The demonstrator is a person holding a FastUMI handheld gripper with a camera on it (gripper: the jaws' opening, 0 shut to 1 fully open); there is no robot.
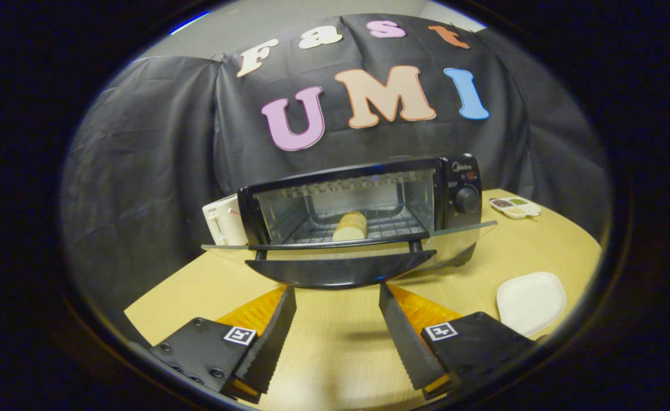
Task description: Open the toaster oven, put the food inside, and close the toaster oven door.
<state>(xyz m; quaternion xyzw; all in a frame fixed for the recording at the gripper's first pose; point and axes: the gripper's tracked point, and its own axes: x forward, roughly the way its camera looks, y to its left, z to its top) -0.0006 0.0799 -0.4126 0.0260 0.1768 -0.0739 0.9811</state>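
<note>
Gripper view: tongs wide, empty, just short of lowered toaster oven door; bread inside.

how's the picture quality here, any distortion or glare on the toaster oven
Gripper view: fisheye bends the table edge and the open glass door into curves; toaster oven and bread inside are sharp; faint reflections on the door, no strong glare; soft shadow under the door; open gripper in focus.
</note>
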